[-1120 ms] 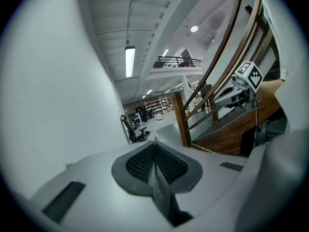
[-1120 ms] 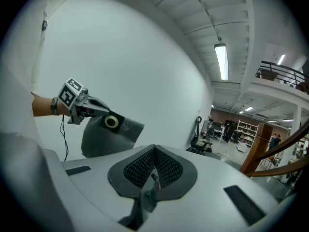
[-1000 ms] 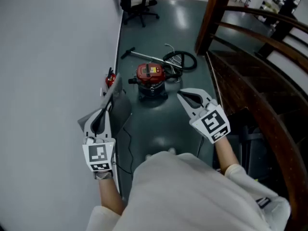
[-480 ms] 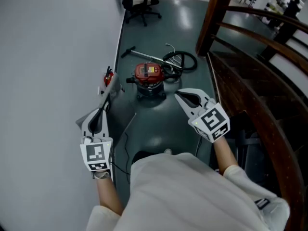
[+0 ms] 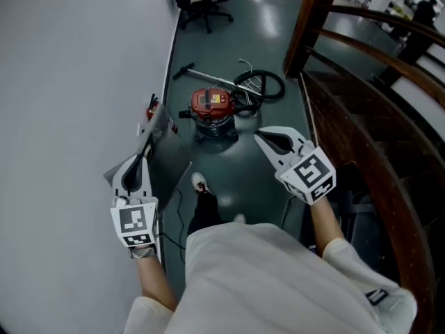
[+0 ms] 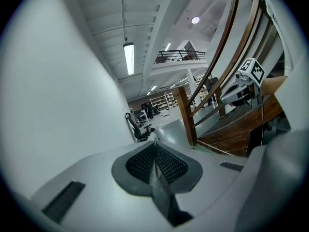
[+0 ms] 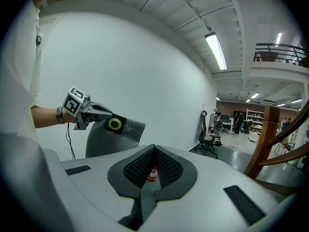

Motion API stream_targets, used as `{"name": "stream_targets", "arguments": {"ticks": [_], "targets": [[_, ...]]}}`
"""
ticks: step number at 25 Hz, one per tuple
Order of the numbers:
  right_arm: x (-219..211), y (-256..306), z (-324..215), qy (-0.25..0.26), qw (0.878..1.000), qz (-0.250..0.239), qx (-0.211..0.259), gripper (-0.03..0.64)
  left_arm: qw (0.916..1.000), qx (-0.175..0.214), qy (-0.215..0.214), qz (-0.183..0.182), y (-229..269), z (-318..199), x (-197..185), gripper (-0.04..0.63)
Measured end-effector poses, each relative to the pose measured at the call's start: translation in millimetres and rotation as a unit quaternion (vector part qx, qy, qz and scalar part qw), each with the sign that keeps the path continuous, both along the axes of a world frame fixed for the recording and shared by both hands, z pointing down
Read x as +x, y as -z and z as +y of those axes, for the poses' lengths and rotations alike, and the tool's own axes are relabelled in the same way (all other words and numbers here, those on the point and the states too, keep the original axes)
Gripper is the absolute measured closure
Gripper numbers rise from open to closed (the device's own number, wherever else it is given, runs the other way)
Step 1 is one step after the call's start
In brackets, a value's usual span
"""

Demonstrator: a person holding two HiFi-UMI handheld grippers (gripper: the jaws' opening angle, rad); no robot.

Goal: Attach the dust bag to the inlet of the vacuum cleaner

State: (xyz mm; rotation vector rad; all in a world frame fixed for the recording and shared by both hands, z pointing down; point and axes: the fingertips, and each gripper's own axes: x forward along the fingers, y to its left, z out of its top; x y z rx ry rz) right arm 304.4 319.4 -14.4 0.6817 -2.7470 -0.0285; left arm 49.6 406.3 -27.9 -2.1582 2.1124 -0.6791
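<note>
head view: shoe newly in sight; left tool clamps dust bag

The vacuum cleaner stood on the floor ahead, hose behind it, wall to its left, staircase right; the dust bag hung from my left gripper.

A plain white wall borders the left edge of a glossy dark grey-green floor. A black office chair stands far off beside the wall. On the right, a dark wooden staircase with curved handrails rises from a wooden post. Overhead a ceiling tube light is lit, with a railed mezzanine and shelves beyond.
</note>
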Motion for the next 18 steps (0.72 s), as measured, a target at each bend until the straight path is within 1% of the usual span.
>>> {"name": "stream_targets", "arguments": {"ticks": [2, 5, 8, 11, 18], "targets": [[-1.4, -2.0, -7.9, -0.004, 1.000, -0.006, -0.006, 0.589, 1.0000, -0.003, -0.002, 0.003, -5.3, -10.0, -3.9, 0.578], [-6.8, -7.8, -25.9, -0.010, 1.000, 0.003, -0.007, 0.589, 0.9999, -0.007, -0.004, 0.009, -14.8, -32.7, -14.1, 0.578], [-18.9, -12.8, -46.1, -0.014, 1.000, -0.003, -0.019, 0.589, 0.9999, -0.009, -0.007, 0.013, -22.5, -57.7, -27.6, 0.578], [-40.3, -16.7, -71.4, -0.011, 1.000, -0.006, -0.023, 0.589, 0.9998, -0.009, -0.009, 0.016, -26.2, -85.8, -46.0, 0.577], [-94.2, -13.6, -119.9, 0.012, 1.000, 0.013, 0.002, 0.589, 0.9996, -0.009, -0.008, 0.027, -27.5, -138.6, -93.6, 0.578]]}}
